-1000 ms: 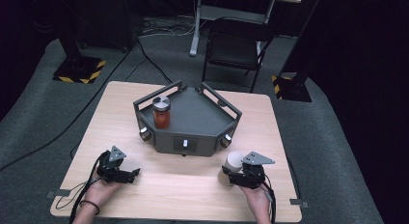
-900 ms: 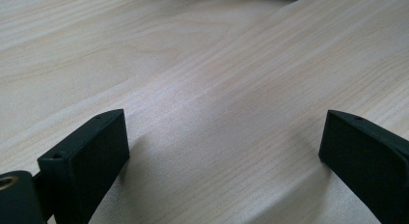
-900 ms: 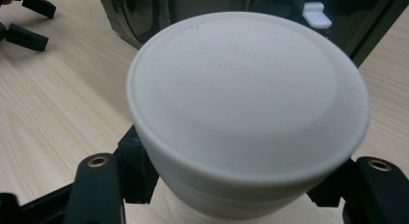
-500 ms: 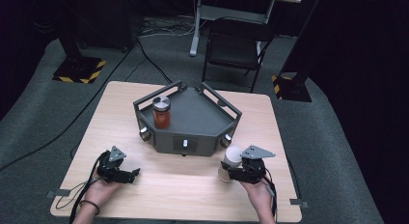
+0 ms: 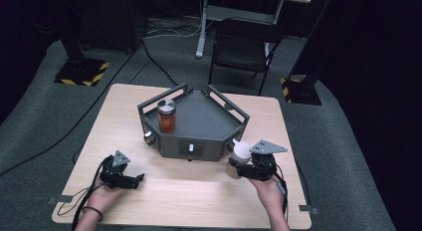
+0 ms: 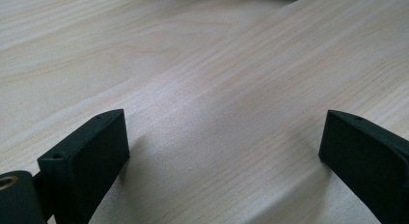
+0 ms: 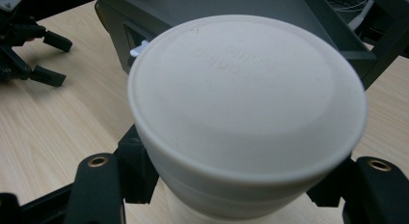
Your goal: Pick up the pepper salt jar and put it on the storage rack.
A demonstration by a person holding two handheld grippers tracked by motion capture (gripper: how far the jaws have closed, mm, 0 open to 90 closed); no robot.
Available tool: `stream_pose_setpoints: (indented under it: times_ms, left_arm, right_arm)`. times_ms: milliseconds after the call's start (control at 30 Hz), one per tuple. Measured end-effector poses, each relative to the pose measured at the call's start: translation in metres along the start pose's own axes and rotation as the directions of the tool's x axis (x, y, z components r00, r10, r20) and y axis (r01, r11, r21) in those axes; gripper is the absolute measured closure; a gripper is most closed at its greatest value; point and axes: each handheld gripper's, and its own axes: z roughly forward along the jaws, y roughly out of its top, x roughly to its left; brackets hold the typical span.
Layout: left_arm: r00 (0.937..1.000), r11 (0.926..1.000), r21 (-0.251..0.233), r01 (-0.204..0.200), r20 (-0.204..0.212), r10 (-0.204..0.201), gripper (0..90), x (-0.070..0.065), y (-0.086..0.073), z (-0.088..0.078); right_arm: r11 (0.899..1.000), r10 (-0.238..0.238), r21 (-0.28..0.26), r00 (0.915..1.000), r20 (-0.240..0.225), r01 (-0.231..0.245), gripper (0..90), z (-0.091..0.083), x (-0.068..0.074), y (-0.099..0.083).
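My right gripper (image 5: pixel 240 164) is shut on a white-lidded jar (image 5: pixel 241 152), held just above the table in front of the grey tray's right front corner. In the right gripper view the jar's white lid (image 7: pixel 246 93) looms large, with a black jaw on each side of the body below it. The dark grey tray (image 5: pixel 209 122) stands in the table's middle, and a jar with red contents and a silver lid (image 5: pixel 166 115) stands upright at its left side. My left gripper (image 5: pixel 140 179) rests open at the table's front left, its jaws (image 6: pixel 222 156) wide apart over bare wood.
The wooden table (image 5: pixel 199 201) has free surface in front of the tray and between my hands. A black chair (image 5: pixel 241 49) stands behind the table. Two dark stands with striped bases (image 5: pixel 82 71) flank it. Cables trail from both grippers off the front edge.
My right gripper has lifted the white-lidded jar a little and brought it closer to the tray's right front corner. The left gripper has stayed in place.
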Motion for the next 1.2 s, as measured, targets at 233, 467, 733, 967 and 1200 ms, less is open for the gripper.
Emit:
stream_pose_setpoints:
  times_ms: [233,467,733,967,1200]
  left_arm:
    - [1.0,1.0,0.0,0.0,0.0,0.0,3.1,0.0,0.0,0.0]
    - [1.0,1.0,0.0,0.0,0.0,0.0,3.1,0.0,0.0,0.0]
    - [1.0,1.0,0.0,0.0,0.0,0.0,3.0,0.0,0.0,0.0]
    - [1.0,1.0,0.0,0.0,0.0,0.0,3.1,0.0,0.0,0.0]
    - [1.0,1.0,0.0,0.0,0.0,0.0,3.1,0.0,0.0,0.0]
  right_arm:
    - [1.0,0.008,-0.004,1.0,0.0,-0.008,34.2,-0.002,-0.004,0.013]
    - [1.0,0.013,-0.013,0.9999,-0.001,-0.013,34.2,-0.003,-0.009,0.024]
    - [1.0,-0.008,-0.012,1.0,0.003,0.008,34.2,-0.004,-0.01,0.039]
    - [1.0,-0.011,-0.024,0.9999,0.01,0.011,34.2,-0.004,-0.012,0.05]
    - [1.0,-0.009,-0.029,0.9998,0.019,0.01,34.2,0.0,-0.016,0.06]
